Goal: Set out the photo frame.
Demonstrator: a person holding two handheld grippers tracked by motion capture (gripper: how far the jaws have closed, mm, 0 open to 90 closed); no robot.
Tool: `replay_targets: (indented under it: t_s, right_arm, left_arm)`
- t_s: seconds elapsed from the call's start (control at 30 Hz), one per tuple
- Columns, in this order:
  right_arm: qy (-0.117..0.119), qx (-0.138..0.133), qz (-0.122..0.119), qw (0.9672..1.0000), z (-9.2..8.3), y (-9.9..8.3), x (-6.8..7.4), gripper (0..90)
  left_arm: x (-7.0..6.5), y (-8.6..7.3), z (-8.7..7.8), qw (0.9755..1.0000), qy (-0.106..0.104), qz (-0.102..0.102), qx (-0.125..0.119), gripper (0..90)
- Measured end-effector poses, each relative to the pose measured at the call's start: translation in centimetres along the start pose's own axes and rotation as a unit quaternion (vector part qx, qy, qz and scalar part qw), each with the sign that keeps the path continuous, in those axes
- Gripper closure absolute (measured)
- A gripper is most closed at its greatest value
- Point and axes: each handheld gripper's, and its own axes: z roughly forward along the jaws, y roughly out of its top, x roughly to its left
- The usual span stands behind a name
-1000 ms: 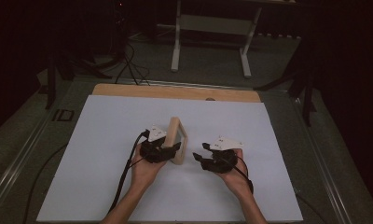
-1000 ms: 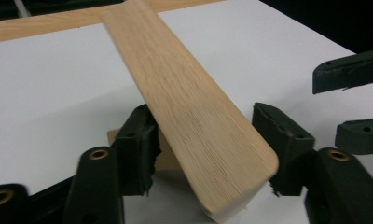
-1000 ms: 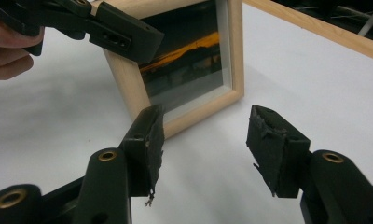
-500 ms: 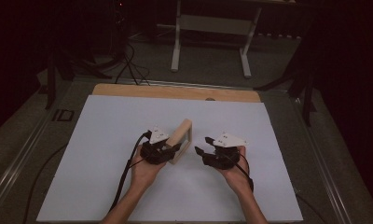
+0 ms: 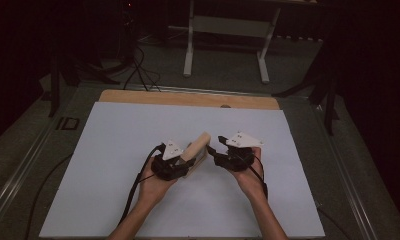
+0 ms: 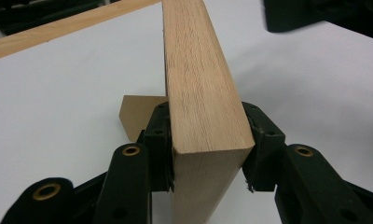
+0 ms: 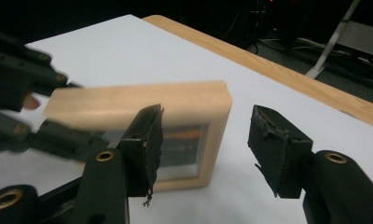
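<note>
A light wooden picture frame (image 5: 199,148) stands tilted on edge near the middle of the white sheet (image 5: 113,150). My left gripper (image 5: 180,161) is shut on it; its jaws have just been closing. In the left gripper view both pads clamp the frame's thick wooden edge (image 6: 198,84) at my left gripper (image 6: 205,142), and a brown back stand (image 6: 135,116) pokes out behind. My right gripper (image 5: 217,150) hovers open just right of the frame. In the right gripper view the glass front of the frame (image 7: 184,140) lies behind the left finger (image 7: 145,144) of my right gripper (image 7: 205,140), not touched.
A wooden table edge (image 5: 188,98) runs along the far side of the white sheet. Beyond it on the dark floor stand white metal legs (image 5: 225,45) and loose cables (image 5: 133,75). A cable (image 5: 135,185) trails from the left gripper along the forearm.
The frame has turned from nearly upright to leaning with its top toward the right. The right gripper has risen a little and come closer to the frame.
</note>
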Motion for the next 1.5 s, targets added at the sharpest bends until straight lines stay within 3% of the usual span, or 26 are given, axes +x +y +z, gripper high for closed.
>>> replay_targets:
  t_s: [0.27,0.63,0.77,0.8,0.83,0.87,0.9,0.93,0.97,1.0,1.2,1.27,1.5]
  right_arm:
    - [-0.007,-0.007,0.020,0.9998,1.6,1.5,-0.8,44.2]
    - [-0.019,-0.006,0.021,0.9996,3.0,2.8,-1.2,45.7]
    - [-0.018,-0.004,0.018,0.9997,3.6,3.0,-1.1,53.6]
    - [-0.011,-0.008,0.011,0.9998,3.8,3.2,-0.9,63.1]
    - [-0.011,-0.008,0.011,0.9998,3.8,3.2,-0.9,63.1]
    - [-0.003,-0.009,0.004,0.9999,4.0,3.4,-0.6,71.8]
    - [-0.003,-0.009,0.004,0.9999,4.0,3.4,-0.6,71.8]
    - [0.000,-0.004,-0.002,1.0000,4.3,3.5,-0.4,79.6]
    - [0.000,-0.004,-0.002,1.0000,4.3,3.5,-0.4,79.6]
    - [0.000,0.002,-0.006,1.0000,4.6,3.5,-0.3,86.3]
    - [0.004,0.015,-0.002,0.9999,5.2,3.4,-0.3,90.0]
    - [0.005,0.032,-0.007,0.9995,5.7,3.1,-0.3,90.0]
    - [0.002,0.041,-0.010,0.9991,5.8,3.0,-0.3,90.0]
  left_arm:
    - [-0.1,-0.4,-0.4,0.9999,-0.009,0.006,-0.006,60.0]
    - [-0.3,-0.5,-0.5,0.9999,-0.009,0.010,-0.006,59.9]
    - [-0.4,-0.5,-0.5,0.9998,-0.008,0.015,-0.005,59.9]
    - [-0.5,-0.6,-0.5,0.9998,-0.007,0.017,-0.006,59.9]
    - [-0.5,-0.6,-0.5,0.9998,-0.007,0.017,-0.006,59.9]
    - [-0.5,-0.6,-0.5,0.9998,-0.008,0.018,-0.006,59.8]
    - [-0.5,-0.6,-0.5,0.9998,-0.008,0.018,-0.006,59.8]
    - [-0.6,-0.5,-0.5,0.9998,-0.007,0.018,-0.005,59.8]
    - [-0.6,-0.5,-0.5,0.9998,-0.007,0.018,-0.005,59.8]
    - [-0.6,-0.5,-0.5,0.9998,-0.007,0.019,-0.004,59.8]
    - [-0.6,-0.5,-0.5,0.9998,-0.007,0.020,-0.004,59.8]
    - [-0.5,-0.5,-0.5,0.9998,-0.005,0.019,-0.005,59.9]
    - [-0.6,-0.6,-0.5,0.9997,0.003,0.022,-0.005,59.6]
